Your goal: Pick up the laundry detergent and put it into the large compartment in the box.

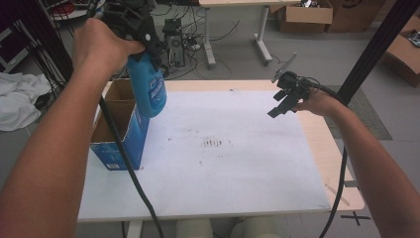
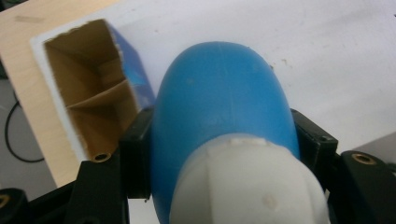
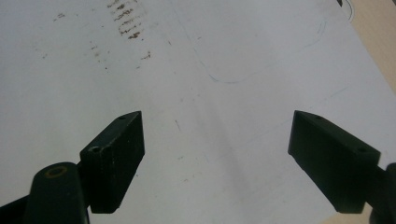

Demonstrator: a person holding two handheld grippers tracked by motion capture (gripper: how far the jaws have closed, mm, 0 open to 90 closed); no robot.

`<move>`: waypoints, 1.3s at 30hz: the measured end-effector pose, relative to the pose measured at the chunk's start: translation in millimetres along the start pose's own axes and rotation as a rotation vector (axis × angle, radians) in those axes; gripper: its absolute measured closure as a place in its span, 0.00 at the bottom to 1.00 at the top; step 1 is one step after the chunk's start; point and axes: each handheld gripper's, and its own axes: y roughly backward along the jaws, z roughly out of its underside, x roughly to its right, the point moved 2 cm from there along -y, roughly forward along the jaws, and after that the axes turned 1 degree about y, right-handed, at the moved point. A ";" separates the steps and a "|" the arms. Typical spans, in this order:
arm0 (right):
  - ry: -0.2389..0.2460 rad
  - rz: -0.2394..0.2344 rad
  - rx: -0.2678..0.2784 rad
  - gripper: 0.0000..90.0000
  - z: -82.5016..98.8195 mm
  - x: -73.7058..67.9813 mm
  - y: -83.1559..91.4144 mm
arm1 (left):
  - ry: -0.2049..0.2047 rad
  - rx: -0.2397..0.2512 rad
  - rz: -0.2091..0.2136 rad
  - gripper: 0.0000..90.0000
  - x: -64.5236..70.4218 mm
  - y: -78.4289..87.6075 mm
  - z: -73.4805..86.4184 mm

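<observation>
You have a blue plastic bottle (image 1: pixel 148 91) with a white cap (image 2: pixel 247 186) clamped at its upper body, base hanging down and slightly tilted, clear of the table above the right edge of the open blue cardboard box (image 1: pixel 121 134). The box (brown inside, split by a cardboard divider) stands upright at the white sheet's left edge, top open.

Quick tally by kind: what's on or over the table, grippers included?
Blue bottle, held over the table in the left gripper: 1
Blue cardboard box, open, with dividers: 1
White sheet with brown stains: 1
Grippers, left and right gripper: 2
Total: 5
</observation>
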 end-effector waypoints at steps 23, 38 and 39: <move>0.005 0.006 -0.015 0.21 -0.4 1.4 -0.9 | 0.199 0.046 -0.138 0.42 -66.6 -2.0 18.6; -0.002 0.014 -0.019 0.21 -0.9 1.5 3.5 | 0.214 0.029 -0.128 0.42 -91.1 -47.9 38.5; -0.002 0.016 -0.020 0.21 -1.0 1.3 3.5 | 0.213 0.023 -0.128 0.42 -92.0 -52.1 39.7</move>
